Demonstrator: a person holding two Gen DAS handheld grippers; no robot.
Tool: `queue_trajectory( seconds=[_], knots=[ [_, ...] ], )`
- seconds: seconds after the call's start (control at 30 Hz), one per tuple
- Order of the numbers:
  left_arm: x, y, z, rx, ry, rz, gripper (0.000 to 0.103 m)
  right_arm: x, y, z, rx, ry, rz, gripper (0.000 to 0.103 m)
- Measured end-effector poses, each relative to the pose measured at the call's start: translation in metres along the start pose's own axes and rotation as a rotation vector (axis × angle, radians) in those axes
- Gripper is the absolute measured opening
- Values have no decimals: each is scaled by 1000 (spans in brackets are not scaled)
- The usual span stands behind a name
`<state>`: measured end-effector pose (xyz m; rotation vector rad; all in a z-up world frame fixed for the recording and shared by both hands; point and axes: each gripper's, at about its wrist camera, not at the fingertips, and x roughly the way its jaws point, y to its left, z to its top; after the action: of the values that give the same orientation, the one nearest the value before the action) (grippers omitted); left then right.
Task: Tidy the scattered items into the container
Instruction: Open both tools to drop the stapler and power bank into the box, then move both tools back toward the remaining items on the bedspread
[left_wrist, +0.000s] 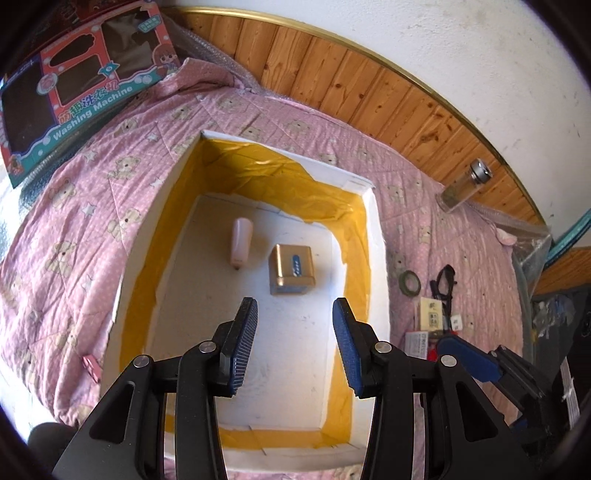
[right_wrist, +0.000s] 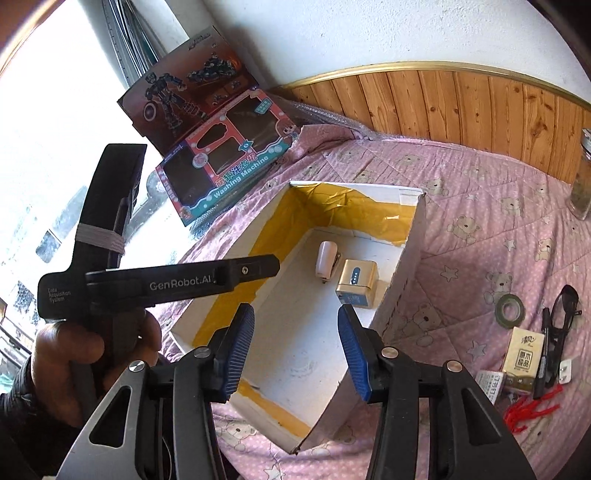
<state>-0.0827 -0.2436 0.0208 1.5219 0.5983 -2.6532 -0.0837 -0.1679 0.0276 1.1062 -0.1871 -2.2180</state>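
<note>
A white foam box (left_wrist: 378, 236) lined with yellow tape stands on the pink quilt. On its floor lie a pale pink bottle (left_wrist: 242, 242) and a gold box (left_wrist: 292, 269). My left gripper (left_wrist: 295, 310) hangs over the box's near half, open and empty. The right wrist view shows the same box (right_wrist: 406, 280), bottle (right_wrist: 327, 258) and gold box (right_wrist: 356, 282). My right gripper (right_wrist: 295, 314) is open above the box, nothing between its pads. Right of the box lie a green tape roll (right_wrist: 509, 309), a tissue pack (right_wrist: 522, 350), a black marker (right_wrist: 543, 354), black glasses (right_wrist: 567, 306) and red pieces (right_wrist: 532, 408).
A glass jar (left_wrist: 463, 186) stands by the wood-panelled wall at the right. Toy boxes (right_wrist: 221, 173) lean at the window to the left. A small pink clip (left_wrist: 90, 365) lies left of the foam box. A hand (right_wrist: 66, 354) holds the left gripper's handle.
</note>
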Motion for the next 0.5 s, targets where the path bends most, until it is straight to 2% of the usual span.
queue_trajectory(
  seconds=[0.23,0.5],
  knots=[
    [-6,-43,-46,48,32,-54,45,-33,-25,-36,138,-46,56,49],
    [-10,-81,-73,131,26,-25,45,-63,-49,-77,229,-74,65,49]
  ],
)
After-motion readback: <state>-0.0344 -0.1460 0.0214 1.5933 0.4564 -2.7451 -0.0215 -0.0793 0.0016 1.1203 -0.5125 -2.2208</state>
